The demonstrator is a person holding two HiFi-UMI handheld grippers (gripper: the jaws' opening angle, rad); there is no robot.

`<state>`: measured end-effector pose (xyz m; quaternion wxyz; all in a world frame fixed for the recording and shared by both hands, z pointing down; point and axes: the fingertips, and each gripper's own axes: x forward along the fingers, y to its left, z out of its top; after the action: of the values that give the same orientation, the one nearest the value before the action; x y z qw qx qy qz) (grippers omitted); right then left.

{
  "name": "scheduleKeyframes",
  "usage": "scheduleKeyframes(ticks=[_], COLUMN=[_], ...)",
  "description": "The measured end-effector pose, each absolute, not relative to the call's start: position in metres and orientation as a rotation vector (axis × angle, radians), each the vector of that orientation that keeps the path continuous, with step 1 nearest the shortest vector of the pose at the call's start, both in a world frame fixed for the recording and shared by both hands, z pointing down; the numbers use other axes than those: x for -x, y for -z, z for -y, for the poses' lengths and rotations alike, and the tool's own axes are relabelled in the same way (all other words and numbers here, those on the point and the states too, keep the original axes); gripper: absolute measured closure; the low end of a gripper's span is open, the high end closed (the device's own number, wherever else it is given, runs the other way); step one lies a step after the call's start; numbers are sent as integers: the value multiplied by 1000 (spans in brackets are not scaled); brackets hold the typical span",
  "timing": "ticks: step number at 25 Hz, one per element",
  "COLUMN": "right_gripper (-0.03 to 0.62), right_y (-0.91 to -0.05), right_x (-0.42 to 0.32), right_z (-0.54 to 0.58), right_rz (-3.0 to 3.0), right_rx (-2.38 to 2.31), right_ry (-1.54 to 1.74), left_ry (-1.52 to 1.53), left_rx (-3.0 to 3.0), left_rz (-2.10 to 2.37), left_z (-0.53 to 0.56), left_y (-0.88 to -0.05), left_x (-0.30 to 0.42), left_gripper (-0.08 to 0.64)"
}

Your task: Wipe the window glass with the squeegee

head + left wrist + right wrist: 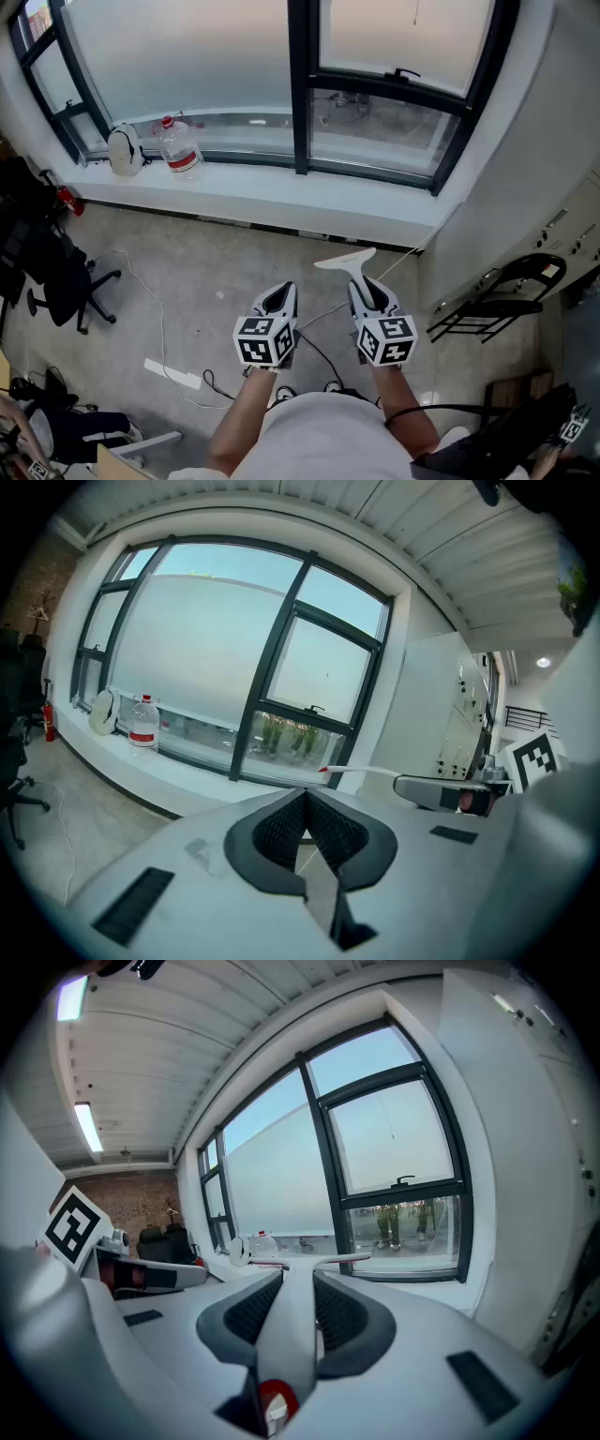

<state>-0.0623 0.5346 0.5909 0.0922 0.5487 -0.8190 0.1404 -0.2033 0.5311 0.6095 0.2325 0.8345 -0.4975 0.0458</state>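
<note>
A white squeegee [348, 263] is held by its handle in my right gripper [369, 292], blade end pointing toward the window. In the right gripper view the white handle [292, 1321] runs between the shut jaws and the blade [323, 1261] spreads in front of the glass [398, 1133]. My left gripper [277, 302] hangs beside it, shut with nothing between its jaws; from the left gripper view the squeegee blade [361, 771] shows off to the right. The window [192, 52] with dark frames rises beyond the white sill [281, 197], a good way from both grippers.
A water bottle [178, 145] and a white bag-like object [124, 150] stand on the sill at left. A black office chair [56, 277] and cables [159, 319] lie on the floor at left. A black metal rack [502, 295] stands by the right wall.
</note>
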Motion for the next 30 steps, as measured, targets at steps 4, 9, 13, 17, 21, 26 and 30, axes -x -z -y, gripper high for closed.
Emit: scheduleKeyframes(ticks=[4, 9, 13, 17, 21, 26, 30], right_gripper=[508, 508, 508, 508, 508, 508, 508], right_y=[-586, -586, -587, -584, -584, -585, -585], right_x=[64, 58, 60, 59, 57, 57, 54], right_z=[-535, -536, -537, -537, -535, -538, -534], right_rz=[2445, 2441, 2448, 2475, 2460, 2443, 2447], right_rx=[-1608, -1608, -1611, -1632, -1638, -1648, -1639], right_ry=[-391, -381, -384, -420, -399, -406, -414], left_ry=[-120, -129, -125, -122, -127, -123, -107], left_rx=[-2290, -2297, -2297, -2298, -2302, -2296, -2294], left_rz=[1362, 1364, 1371, 1374, 1383, 1376, 1384], left_z=[-533, -533, -533, -535, -533, -535, -528], left_y=[-608, -608, -607, -606, -605, -603, -599], left_x=[197, 190, 194, 193, 194, 199, 200], left_gripper=[560, 560, 560, 560, 560, 560, 560])
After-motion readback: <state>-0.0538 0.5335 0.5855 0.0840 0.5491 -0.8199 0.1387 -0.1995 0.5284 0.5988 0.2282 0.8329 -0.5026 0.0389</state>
